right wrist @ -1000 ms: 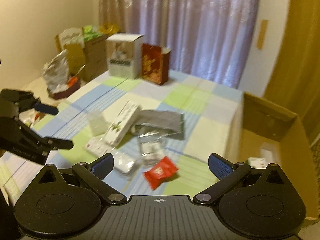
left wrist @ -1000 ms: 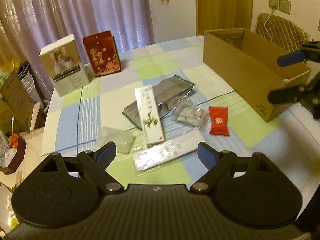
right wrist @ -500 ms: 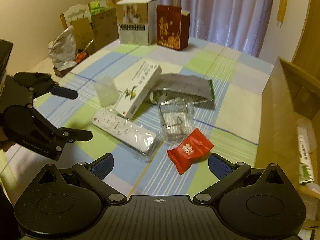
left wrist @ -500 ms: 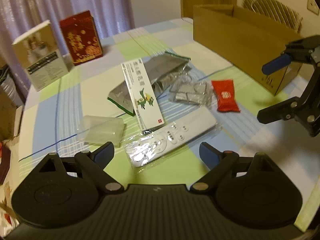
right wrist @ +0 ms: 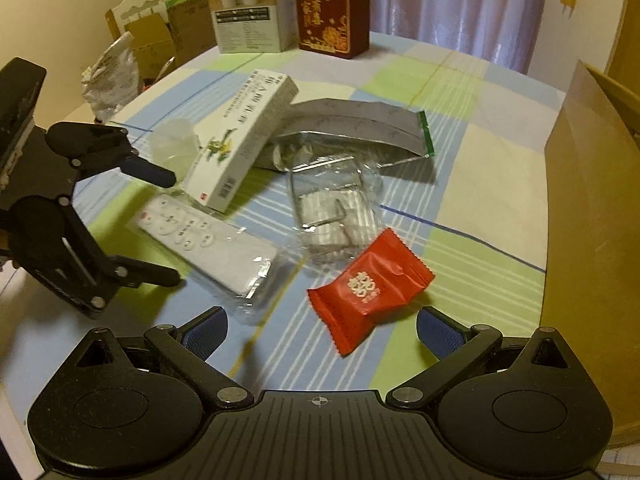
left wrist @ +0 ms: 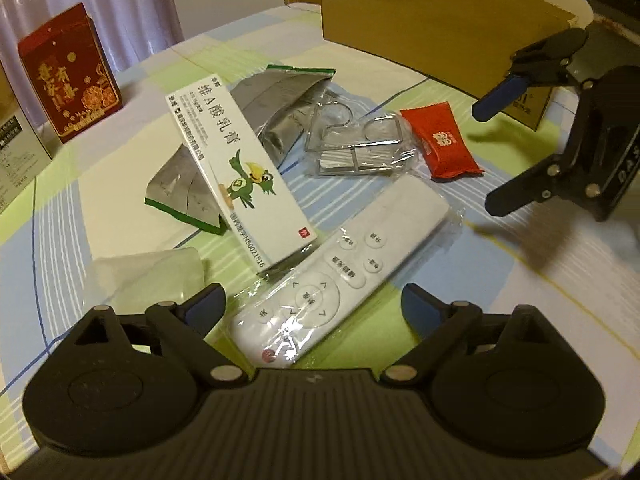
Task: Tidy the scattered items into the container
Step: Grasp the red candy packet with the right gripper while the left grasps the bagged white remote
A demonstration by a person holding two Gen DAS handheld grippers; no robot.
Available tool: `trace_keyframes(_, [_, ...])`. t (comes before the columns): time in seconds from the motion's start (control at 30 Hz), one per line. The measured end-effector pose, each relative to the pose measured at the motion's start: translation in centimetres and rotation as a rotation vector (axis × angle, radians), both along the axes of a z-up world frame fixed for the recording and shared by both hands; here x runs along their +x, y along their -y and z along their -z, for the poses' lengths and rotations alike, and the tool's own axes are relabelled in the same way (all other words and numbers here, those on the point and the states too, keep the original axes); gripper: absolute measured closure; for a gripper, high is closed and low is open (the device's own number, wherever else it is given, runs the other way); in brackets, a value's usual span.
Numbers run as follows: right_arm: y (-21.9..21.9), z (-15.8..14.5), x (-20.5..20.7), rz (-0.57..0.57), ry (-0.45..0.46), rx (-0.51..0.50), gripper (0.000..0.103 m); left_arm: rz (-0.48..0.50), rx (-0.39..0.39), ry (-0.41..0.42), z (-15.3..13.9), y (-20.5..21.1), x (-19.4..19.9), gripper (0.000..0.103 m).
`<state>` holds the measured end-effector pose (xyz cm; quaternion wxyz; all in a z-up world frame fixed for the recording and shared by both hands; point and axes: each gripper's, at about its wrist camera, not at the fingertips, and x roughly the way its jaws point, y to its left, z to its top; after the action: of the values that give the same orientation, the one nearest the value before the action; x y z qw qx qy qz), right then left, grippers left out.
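Left wrist view: my left gripper [left wrist: 314, 304] hung spread wide over the remote [left wrist: 340, 276].
Right gripper [right wrist: 322, 330]: also apart, empty, near the red packet [right wrist: 370, 288].
Progress: hardly begun (all items lay on the table [right wrist: 460, 80]).
Box [left wrist: 432, 24]: beside them.

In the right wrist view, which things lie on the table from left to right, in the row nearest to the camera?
Left gripper → white remote in clear wrap → red candy packet → cardboard box wall.
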<state>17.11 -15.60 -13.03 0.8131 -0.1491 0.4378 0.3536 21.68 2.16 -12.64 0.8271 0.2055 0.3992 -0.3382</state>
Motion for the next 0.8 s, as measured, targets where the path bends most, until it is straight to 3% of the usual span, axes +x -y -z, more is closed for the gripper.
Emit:
trace_keyframes(0.37, [1.4, -0.4, -0.3, 0.027, 0.006, 0.012, 0.0, 0.169, 0.05, -0.19, -1.3, 0.8, -4.3, 0.012])
trace_keyframes(0.6, [1.6, -0.4, -0.5, 0.045, 0.018, 0.018, 0.0, 0.051, 0.048, -0.07, -2.0, 2.4, -4.7, 0.016])
trace_keyframes(0.67, [1.6, -0.5, -0.3, 0.044, 0.02, 0.018, 0.0, 0.051, 0.063, -0.063, -1.8, 3.4, -3.8, 0.03])
trace_keyframes(0.73, [1.6, -0.4, 0.0, 0.043, 0.02, 0.021, 0.0, 0.05, 0.067, -0.052, -1.5, 4.2, -3.3, 0.037])
trace_keyframes(0.8, [1.6, -0.4, 0.2, 0.045, 0.019, 0.025, 0.0, 0.048, 0.066, -0.04, -1.3, 4.9, -2.9, 0.038])
